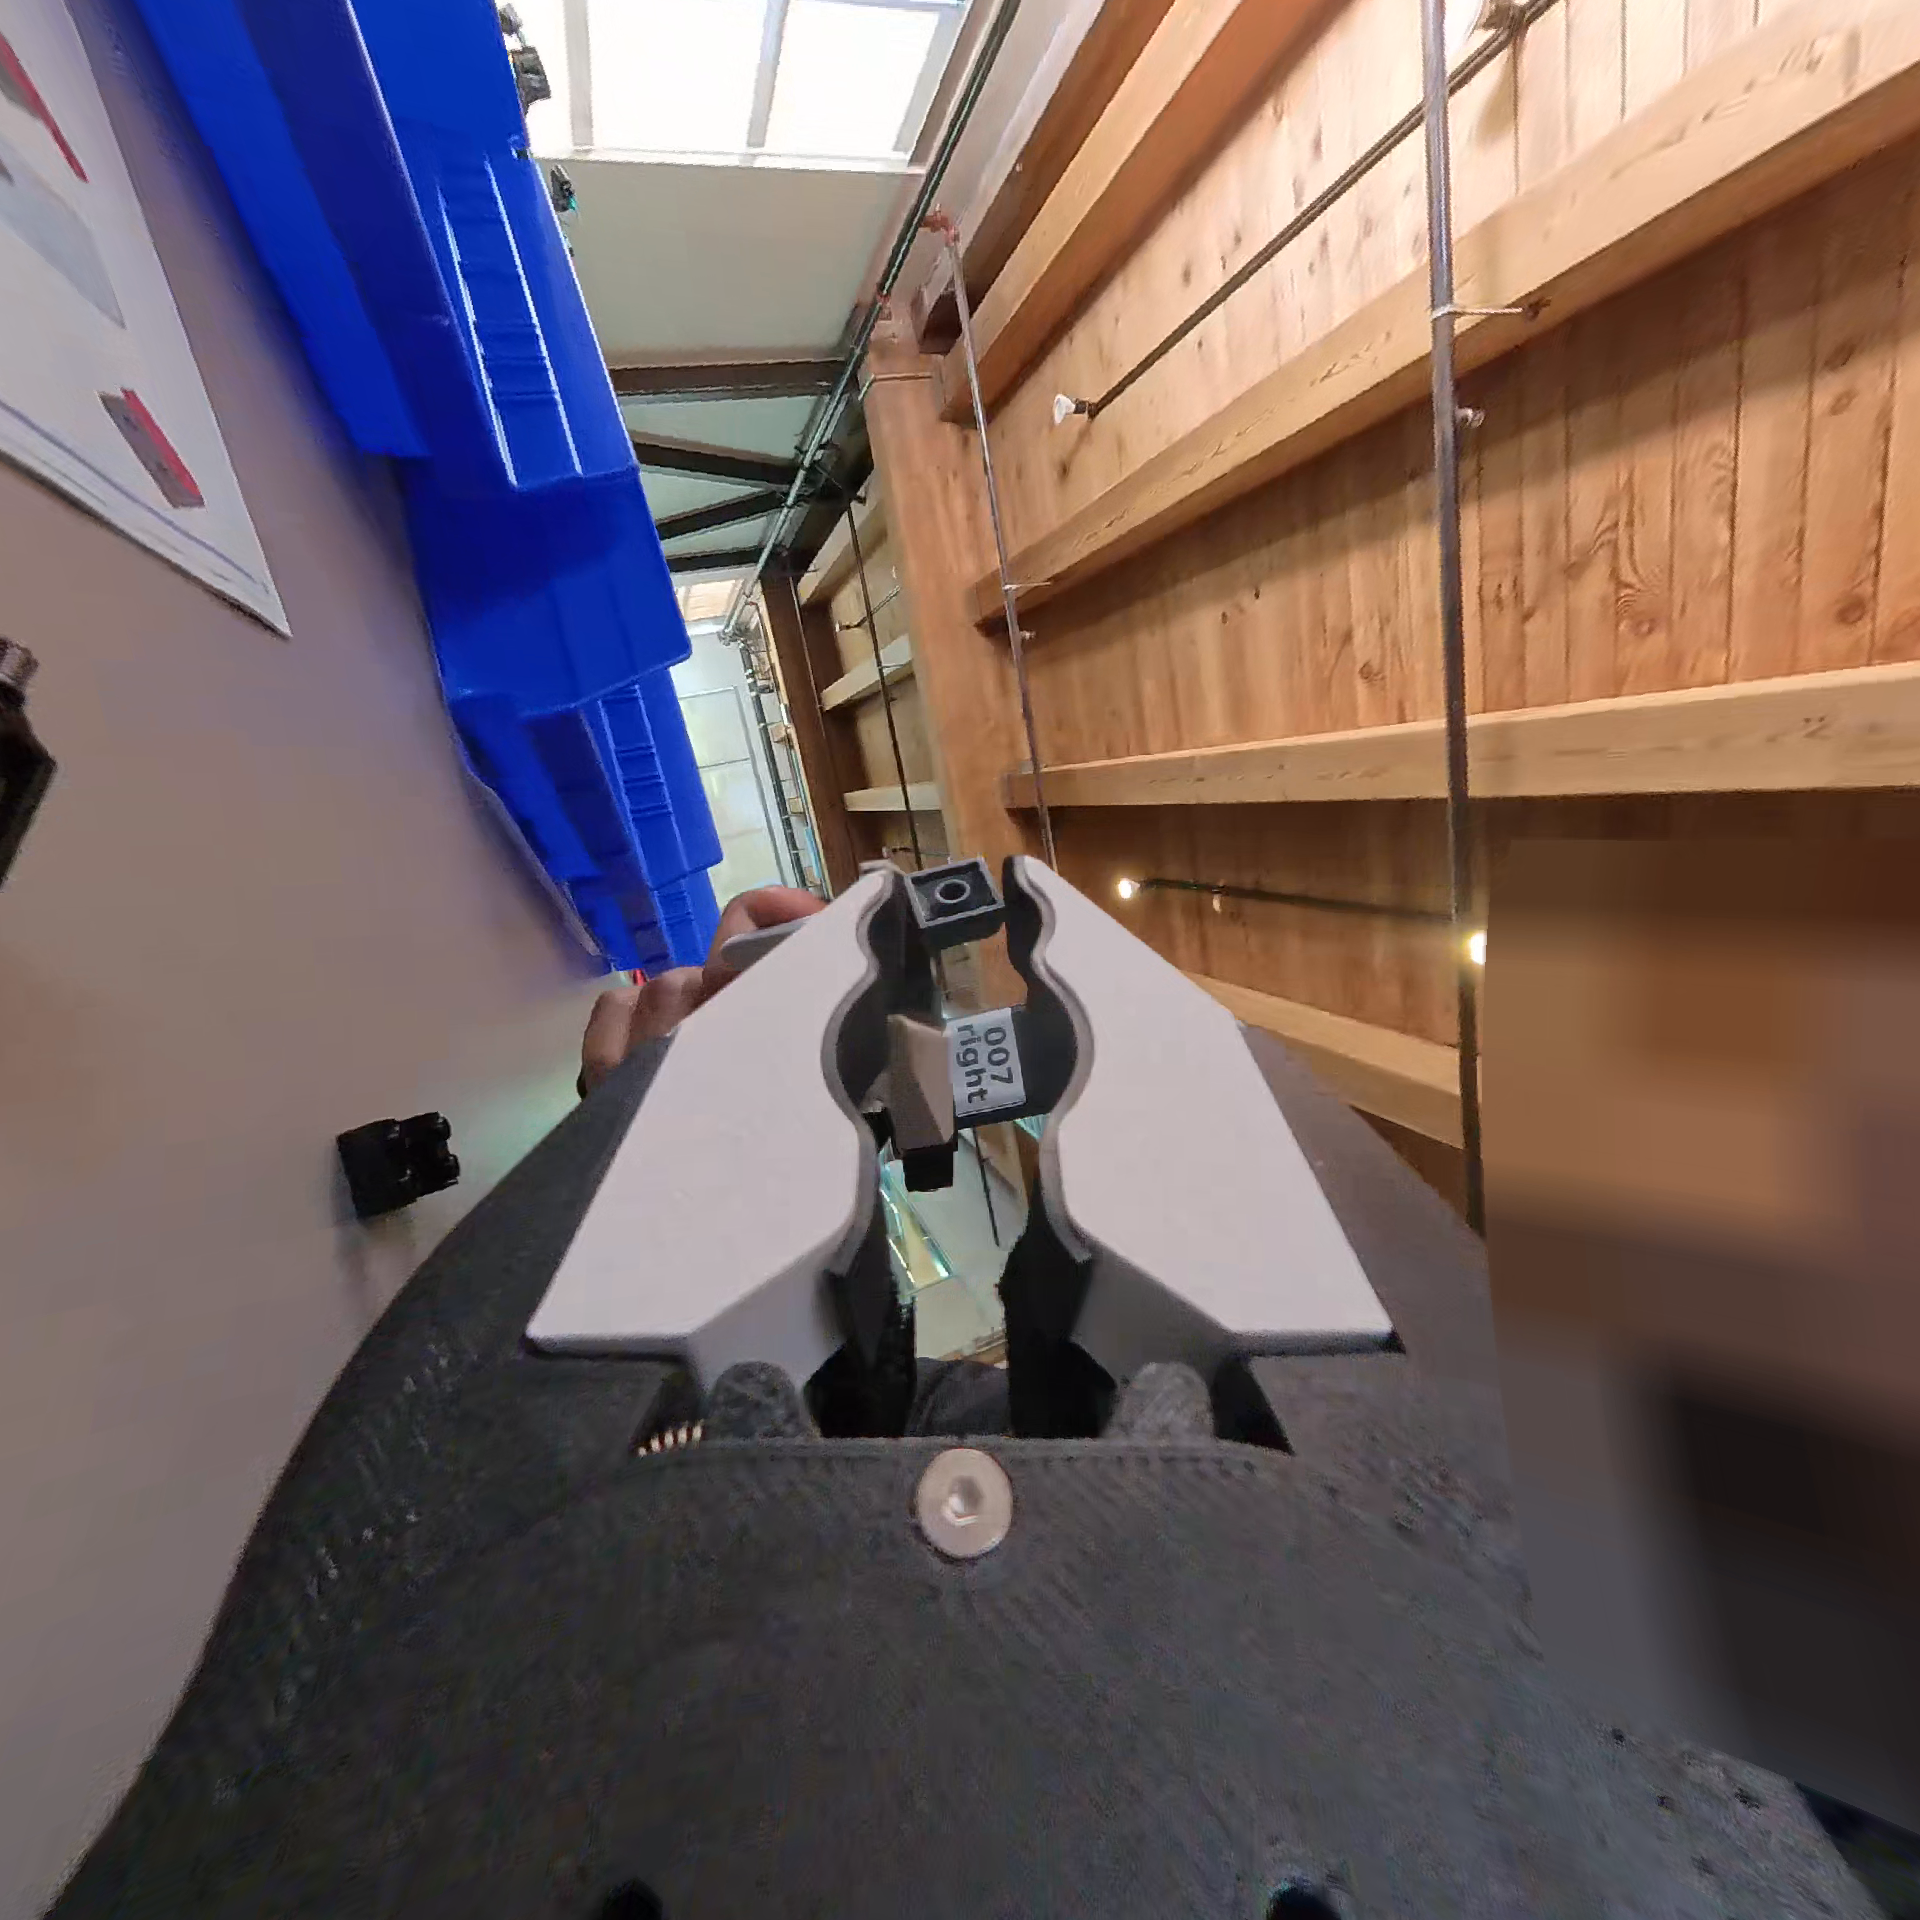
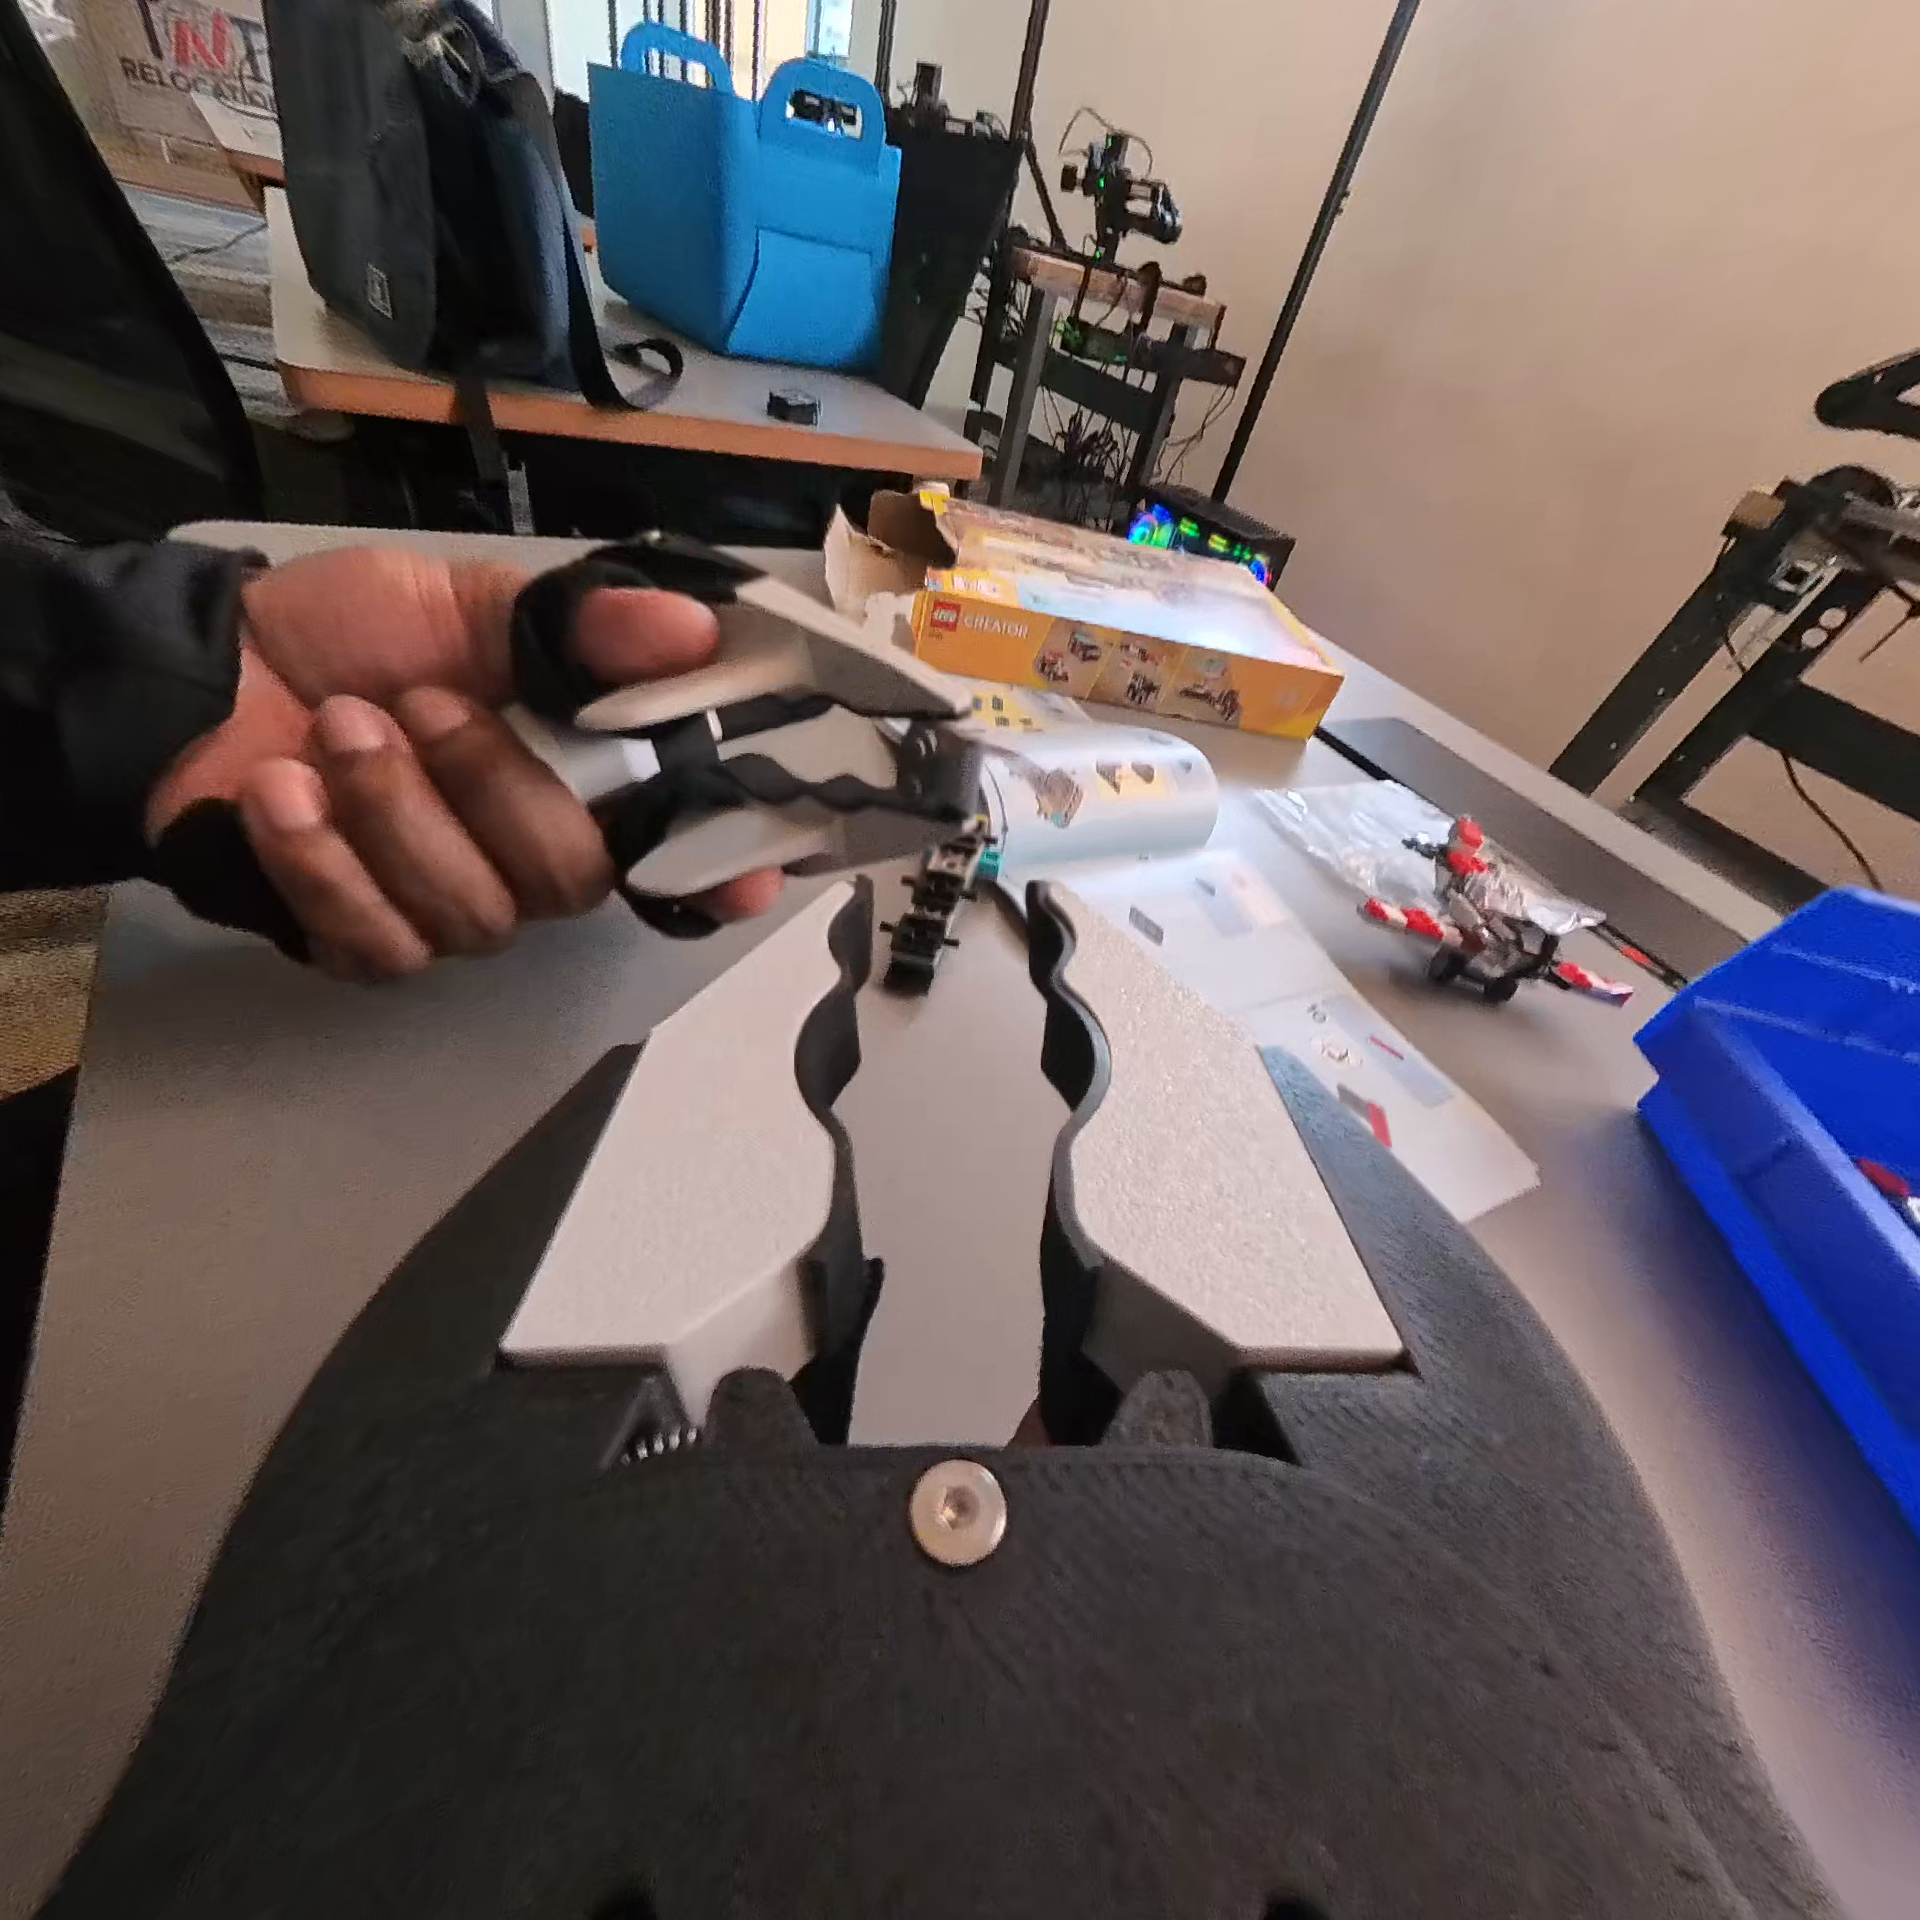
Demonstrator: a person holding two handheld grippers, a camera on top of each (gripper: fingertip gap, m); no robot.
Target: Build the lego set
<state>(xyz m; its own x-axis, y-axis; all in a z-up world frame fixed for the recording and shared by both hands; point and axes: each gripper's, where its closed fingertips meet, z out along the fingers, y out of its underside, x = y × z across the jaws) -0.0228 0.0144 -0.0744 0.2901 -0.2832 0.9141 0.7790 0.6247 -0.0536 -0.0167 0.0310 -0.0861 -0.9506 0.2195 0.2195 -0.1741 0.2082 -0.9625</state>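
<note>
My left gripper is shut on a small black brick at its fingertips, its round hole facing the camera. The view is rolled sideways, with the table at the left. In the right wrist view a hand holds the left gripper level above the table. My right gripper is open and empty, low over the table. A black Lego assembly lies on the table just beyond its fingertips, under the left gripper's tips. A black studded piece shows on the table in the left wrist view.
An open instruction booklet and a yellow Lego box lie behind the assembly. A small red-and-white plane model sits on a plastic bag at right. Blue bins stand at the right edge and also show in the left wrist view. My two grippers' fingertips are within a few centimetres of each other. From the right gripper's tips to the black studded piece is close to 9 cm.
</note>
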